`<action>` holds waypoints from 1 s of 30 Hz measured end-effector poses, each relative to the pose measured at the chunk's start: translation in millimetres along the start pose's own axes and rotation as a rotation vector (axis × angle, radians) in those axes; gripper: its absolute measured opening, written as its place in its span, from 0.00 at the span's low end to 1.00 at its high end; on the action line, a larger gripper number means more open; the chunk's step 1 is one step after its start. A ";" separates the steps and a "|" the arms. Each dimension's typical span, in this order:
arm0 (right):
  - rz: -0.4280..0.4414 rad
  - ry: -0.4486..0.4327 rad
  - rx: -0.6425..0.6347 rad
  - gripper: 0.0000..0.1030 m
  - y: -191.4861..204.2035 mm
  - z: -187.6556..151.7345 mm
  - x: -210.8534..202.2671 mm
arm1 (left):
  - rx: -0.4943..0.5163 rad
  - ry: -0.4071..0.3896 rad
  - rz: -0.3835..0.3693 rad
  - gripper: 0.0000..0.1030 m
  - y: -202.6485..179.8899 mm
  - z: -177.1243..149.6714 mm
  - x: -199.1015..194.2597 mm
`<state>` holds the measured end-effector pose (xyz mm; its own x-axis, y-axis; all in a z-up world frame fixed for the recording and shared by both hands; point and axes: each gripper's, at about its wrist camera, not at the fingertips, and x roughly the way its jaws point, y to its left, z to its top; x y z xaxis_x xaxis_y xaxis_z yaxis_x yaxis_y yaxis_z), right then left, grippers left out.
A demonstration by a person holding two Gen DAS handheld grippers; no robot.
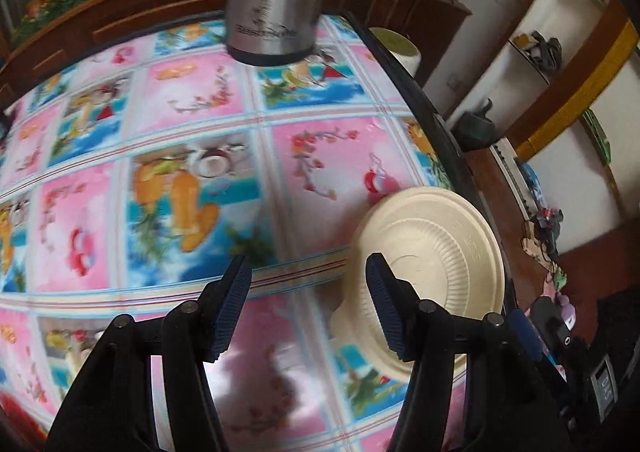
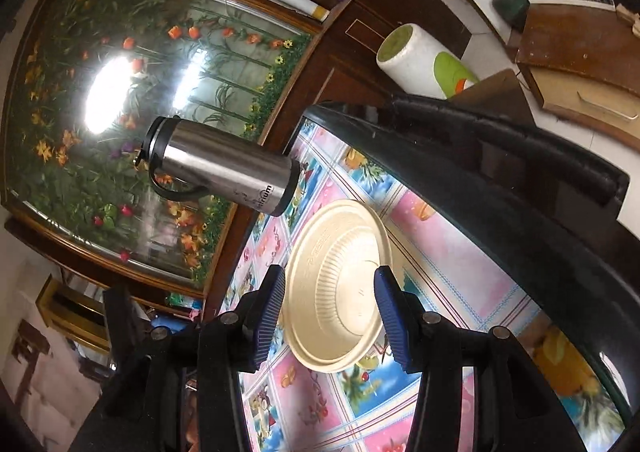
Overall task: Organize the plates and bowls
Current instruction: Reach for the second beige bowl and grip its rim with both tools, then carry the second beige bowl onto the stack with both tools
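Since both claws stand wide and hold nothing, I judge I am at the reach for the cream bowl [image 2: 340, 288], which rests on the table [image 1: 200, 192] close to its dark edge [image 2: 500, 220]; my right claw [image 2: 328, 316] has the bowl framed between its fingers, while my left claw [image 1: 308, 312] hangs over bare cloth with the bowl just off its right finger. The next move, as I see it, calls for straddling the thin rim and closing on it without nudging the bowl toward that edge. The steel flask [image 1: 276, 0] stands well apart at the far side, and the cloth toward my left offers plenty of open room.
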<state>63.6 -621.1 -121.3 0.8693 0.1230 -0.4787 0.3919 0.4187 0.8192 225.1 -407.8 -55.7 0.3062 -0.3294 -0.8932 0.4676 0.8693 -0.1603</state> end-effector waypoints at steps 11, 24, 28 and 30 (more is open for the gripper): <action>-0.084 0.040 -0.011 0.48 -10.4 -3.0 17.7 | 0.108 0.030 0.017 0.56 -26.0 -14.2 29.9; -0.115 0.083 -0.045 0.09 -9.0 -19.6 25.9 | 0.048 0.015 0.000 0.20 -3.3 -49.9 7.1; -0.071 0.096 -0.057 0.09 -1.0 -40.3 14.8 | 0.018 -0.011 0.006 0.19 17.5 -74.0 -14.8; -0.055 0.111 -0.059 0.09 2.7 -55.1 10.3 | 0.011 -0.032 0.026 0.19 30.0 -92.0 -29.3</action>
<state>56.9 -569.2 -141.4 0.8070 0.1955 -0.5573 0.4172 0.4792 0.7722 153.9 -338.2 -73.0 0.3444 -0.3189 -0.8830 0.4681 0.8736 -0.1330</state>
